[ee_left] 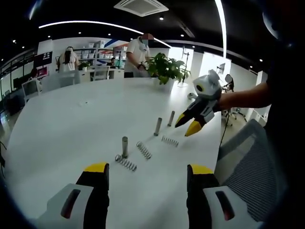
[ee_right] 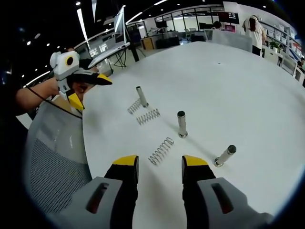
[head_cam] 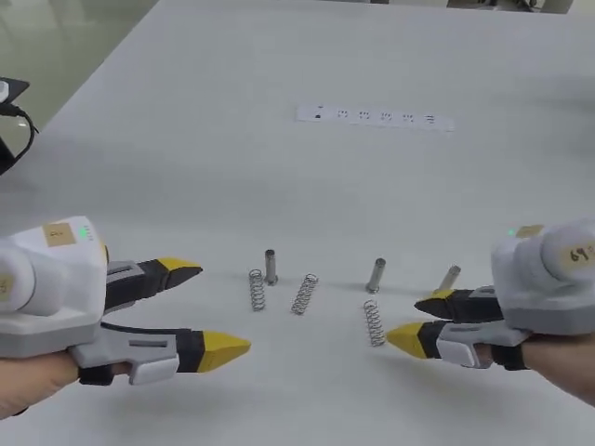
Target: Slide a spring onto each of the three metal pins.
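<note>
Three short metal pins stand on the white table: left pin, middle pin, and right pin, which leans. Three loose springs lie by them: one spring beside the left pin, a second spring just right of it, a third spring below the middle pin. My left gripper hovers open and empty left of the springs. My right gripper is open and empty, its tips close to the third spring.
A white power strip lies farther back on the table. A black cable sits at the left edge. A mesh chair stands at the table's near side. People stand far behind the table.
</note>
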`<state>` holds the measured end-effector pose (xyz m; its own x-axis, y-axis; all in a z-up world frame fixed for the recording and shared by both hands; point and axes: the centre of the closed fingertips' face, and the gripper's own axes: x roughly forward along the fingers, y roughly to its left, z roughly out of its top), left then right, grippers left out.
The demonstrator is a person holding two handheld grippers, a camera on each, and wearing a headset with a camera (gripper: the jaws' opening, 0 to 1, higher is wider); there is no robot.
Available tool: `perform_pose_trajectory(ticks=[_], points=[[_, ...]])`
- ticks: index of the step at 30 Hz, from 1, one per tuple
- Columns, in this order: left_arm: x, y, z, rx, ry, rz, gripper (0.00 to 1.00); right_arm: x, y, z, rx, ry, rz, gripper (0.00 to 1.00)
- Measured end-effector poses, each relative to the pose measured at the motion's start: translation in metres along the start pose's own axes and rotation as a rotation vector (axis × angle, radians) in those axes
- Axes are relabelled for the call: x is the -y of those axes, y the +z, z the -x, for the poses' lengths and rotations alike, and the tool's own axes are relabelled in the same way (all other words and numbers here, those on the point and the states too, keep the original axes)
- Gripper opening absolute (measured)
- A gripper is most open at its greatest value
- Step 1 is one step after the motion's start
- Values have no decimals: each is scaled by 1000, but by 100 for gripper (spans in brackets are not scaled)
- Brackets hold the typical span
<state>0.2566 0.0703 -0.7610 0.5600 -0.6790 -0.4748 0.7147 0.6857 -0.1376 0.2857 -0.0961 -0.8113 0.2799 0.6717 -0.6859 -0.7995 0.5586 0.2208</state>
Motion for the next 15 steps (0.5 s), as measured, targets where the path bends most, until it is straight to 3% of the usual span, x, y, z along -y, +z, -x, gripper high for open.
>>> perform_pose_trajectory(ticks=[15], points=[[-2, -5, 2, -5, 4, 4, 61, -8, -5, -26, -95, -30, 17, 28]])
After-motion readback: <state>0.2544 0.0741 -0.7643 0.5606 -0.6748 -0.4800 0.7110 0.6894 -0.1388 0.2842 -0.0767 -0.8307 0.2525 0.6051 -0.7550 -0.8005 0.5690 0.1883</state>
